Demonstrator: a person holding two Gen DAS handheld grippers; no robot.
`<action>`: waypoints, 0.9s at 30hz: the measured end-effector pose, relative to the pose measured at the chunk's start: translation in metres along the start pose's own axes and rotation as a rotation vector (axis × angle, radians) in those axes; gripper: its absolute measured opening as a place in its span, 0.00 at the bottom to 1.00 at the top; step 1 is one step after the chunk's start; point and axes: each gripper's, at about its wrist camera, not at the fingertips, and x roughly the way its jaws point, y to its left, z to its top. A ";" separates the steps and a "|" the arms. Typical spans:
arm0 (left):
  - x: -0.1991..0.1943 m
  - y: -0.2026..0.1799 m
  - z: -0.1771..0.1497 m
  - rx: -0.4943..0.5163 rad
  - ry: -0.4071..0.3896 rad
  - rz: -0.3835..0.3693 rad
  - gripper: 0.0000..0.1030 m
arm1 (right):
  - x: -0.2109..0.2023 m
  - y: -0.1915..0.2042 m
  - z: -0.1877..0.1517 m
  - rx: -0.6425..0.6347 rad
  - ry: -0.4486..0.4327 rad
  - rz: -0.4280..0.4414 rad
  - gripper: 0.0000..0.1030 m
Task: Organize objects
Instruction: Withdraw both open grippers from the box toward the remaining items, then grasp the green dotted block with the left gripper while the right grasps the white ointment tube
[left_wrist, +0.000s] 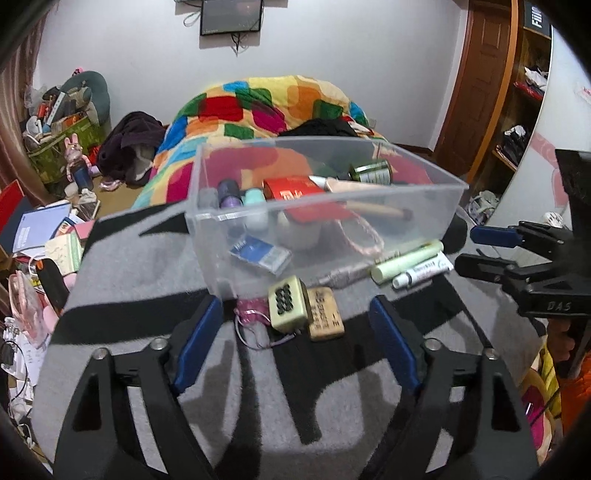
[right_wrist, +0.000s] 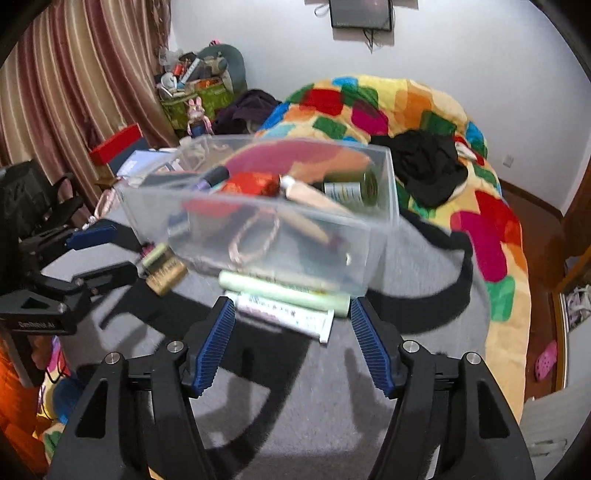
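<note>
Left gripper (left_wrist: 295, 325) hangs spread, empty, low centre, beside the cream block (left_wrist: 287, 301). Right gripper (right_wrist: 291, 325) gapes around the white tube (right_wrist: 284, 313), not pinching.

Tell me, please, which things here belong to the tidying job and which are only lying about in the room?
Job:
- clear plastic bin, already part filled
- pale green tube
- white tube
- cream block with dark holes
- tan printed block
- left gripper and right gripper, both open

Lying about:
- patchwork blanket
- black garment
- striped curtain
- wall screen
</note>
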 end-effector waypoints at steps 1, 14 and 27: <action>0.002 0.000 -0.001 -0.001 0.008 -0.006 0.69 | 0.004 -0.001 -0.003 0.001 0.011 0.003 0.60; 0.030 -0.004 0.002 0.008 0.098 -0.035 0.49 | 0.037 0.009 -0.006 -0.035 0.068 0.017 0.57; 0.027 0.014 -0.005 -0.091 0.093 -0.103 0.29 | 0.013 0.036 -0.027 -0.146 0.090 0.144 0.12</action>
